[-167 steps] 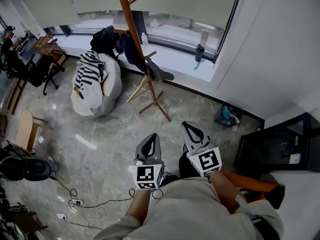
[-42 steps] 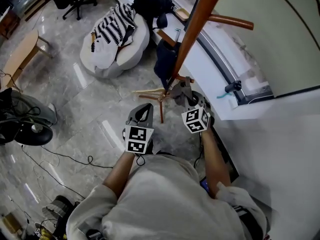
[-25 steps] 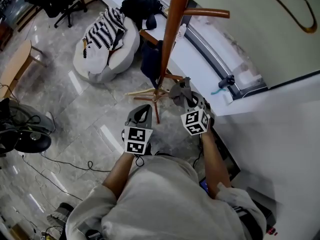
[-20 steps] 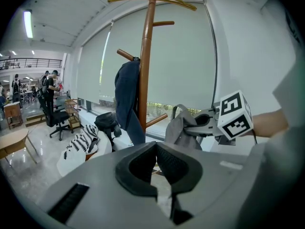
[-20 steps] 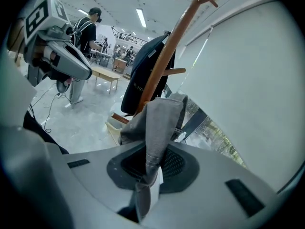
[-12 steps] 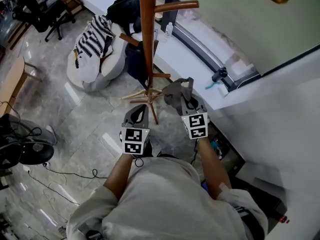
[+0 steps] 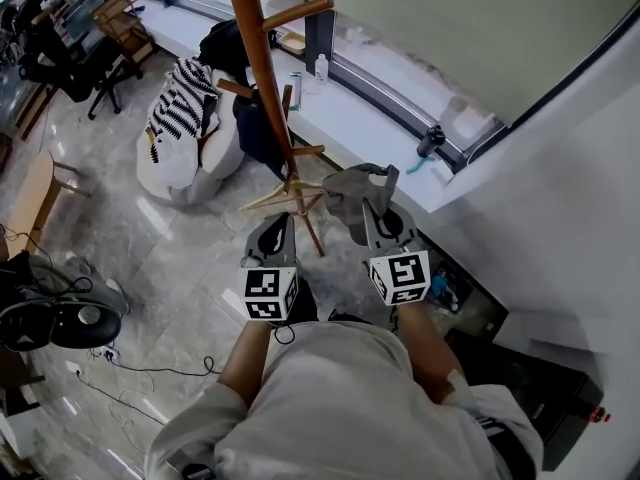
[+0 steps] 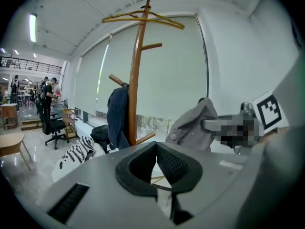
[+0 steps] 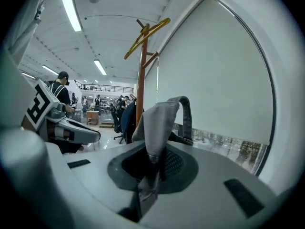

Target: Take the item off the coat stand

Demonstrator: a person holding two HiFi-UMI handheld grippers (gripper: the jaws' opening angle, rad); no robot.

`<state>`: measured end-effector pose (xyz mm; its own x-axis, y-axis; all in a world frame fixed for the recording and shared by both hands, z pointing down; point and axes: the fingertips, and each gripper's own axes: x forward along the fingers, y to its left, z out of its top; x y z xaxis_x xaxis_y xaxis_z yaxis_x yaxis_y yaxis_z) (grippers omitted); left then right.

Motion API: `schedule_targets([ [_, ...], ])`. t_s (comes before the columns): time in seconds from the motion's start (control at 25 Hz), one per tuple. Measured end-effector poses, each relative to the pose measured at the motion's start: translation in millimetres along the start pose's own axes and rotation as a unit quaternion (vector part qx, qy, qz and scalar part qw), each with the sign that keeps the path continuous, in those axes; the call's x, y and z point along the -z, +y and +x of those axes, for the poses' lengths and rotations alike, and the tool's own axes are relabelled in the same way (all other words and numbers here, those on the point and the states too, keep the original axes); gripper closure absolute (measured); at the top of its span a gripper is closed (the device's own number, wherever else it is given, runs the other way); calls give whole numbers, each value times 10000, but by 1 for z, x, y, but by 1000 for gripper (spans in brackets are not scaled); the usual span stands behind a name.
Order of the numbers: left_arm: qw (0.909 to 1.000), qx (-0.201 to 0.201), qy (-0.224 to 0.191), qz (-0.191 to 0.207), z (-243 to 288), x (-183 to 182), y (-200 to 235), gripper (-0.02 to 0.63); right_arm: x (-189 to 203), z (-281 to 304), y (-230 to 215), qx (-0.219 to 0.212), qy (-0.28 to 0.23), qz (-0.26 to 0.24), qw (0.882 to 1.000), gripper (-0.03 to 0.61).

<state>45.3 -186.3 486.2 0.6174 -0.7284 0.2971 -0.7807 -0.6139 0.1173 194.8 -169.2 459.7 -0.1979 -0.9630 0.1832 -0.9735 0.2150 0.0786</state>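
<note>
The wooden coat stand (image 7: 262,78) rises at the left of centre in the head view, with a navy jacket (image 7: 255,128) hanging on it. My right gripper (image 7: 370,190) is shut on a grey cap (image 7: 345,193), which is clear of the stand and to its right. In the right gripper view the grey cap (image 9: 159,123) is pinched between the pads of the right gripper (image 9: 155,161), and its strap arches above them. My left gripper (image 7: 281,224) is lower and left of the right one, shut and empty. In the left gripper view the grey cap (image 8: 193,125) shows right of the coat stand (image 8: 135,80).
A white beanbag (image 7: 228,146) with a striped garment (image 7: 178,128) sits left of the stand. A white window sill (image 7: 370,118) runs behind, with a dark bottle (image 7: 428,143) and a black bag (image 7: 222,43) on it. Cables and a black object (image 7: 60,323) lie on the floor at the left.
The right gripper has drawn the grey cap away from the stand's lower pegs, to the right. The left gripper stays low beside it. The head view has swung.
</note>
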Motion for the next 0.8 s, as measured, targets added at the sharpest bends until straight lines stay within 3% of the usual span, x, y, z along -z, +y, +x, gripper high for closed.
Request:
schedule_targets([
  [0.52, 9947, 83, -907, 472, -77, -63, -53, 606, -78, -96, 18, 64, -779, -339, 9964, 558],
  [0.8, 9928, 7, -1041, 589, -95, -63, -73, 605, -82, -127, 25, 50, -867, -336, 9957, 558],
])
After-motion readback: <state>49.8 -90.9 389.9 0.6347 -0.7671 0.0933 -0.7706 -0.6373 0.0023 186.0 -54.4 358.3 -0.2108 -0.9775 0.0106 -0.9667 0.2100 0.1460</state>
